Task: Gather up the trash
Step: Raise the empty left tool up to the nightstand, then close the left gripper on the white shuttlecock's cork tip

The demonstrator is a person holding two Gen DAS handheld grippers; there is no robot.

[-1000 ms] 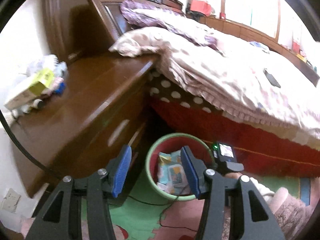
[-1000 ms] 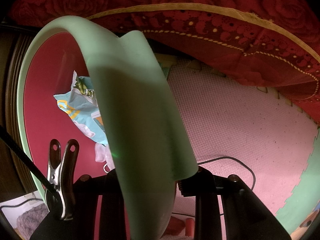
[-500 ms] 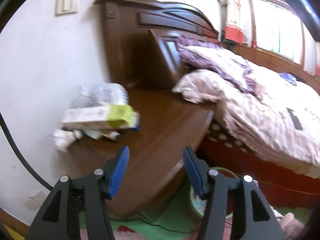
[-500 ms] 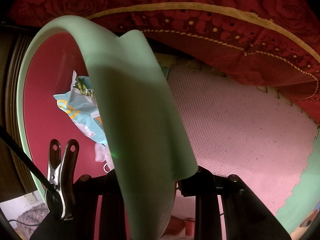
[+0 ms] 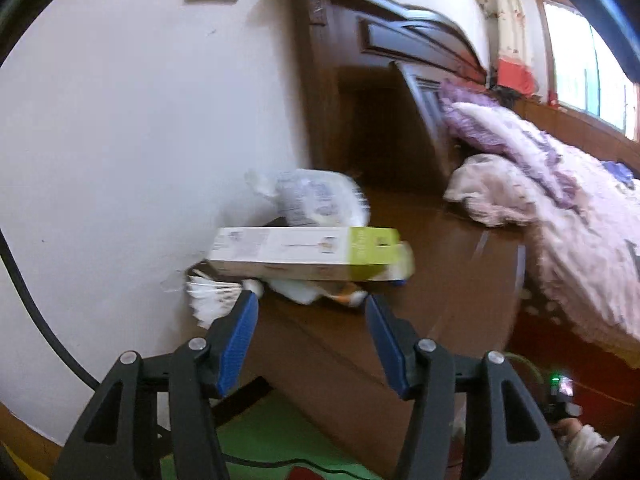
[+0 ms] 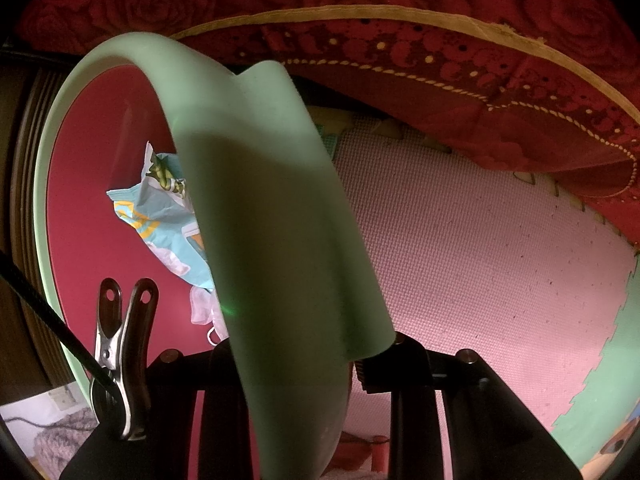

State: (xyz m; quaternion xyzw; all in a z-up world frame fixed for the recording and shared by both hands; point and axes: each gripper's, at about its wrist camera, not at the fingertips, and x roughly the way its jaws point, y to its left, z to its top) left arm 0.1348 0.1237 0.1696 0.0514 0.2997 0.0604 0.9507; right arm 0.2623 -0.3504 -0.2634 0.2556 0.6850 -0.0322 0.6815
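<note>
On the wooden nightstand (image 5: 432, 280) by the wall lies a pile of trash: a long white and green carton (image 5: 308, 254), a crumpled plastic bag (image 5: 320, 198) behind it, white crumpled paper (image 5: 212, 296) and small scraps beneath. My left gripper (image 5: 310, 312) is open with nothing between its blue pads, just short of the pile. My right gripper (image 6: 292, 356) is shut on the wall of the mint-green bin (image 6: 276, 240), whose inside is red. A light-blue wrapper (image 6: 160, 216) lies inside the bin.
The bed with a pink quilt (image 5: 560, 232) and dark headboard (image 5: 384, 92) stands right of the nightstand. A red bed skirt (image 6: 400, 40) hangs over the pink foam mat (image 6: 480, 260). A black cable (image 5: 24, 292) runs along the white wall. A metal clip (image 6: 120, 360) holds a cable at the right gripper.
My left gripper rose from over the bin and swung left toward the trash pile on the nightstand, staying open. My right gripper and the bin stayed still.
</note>
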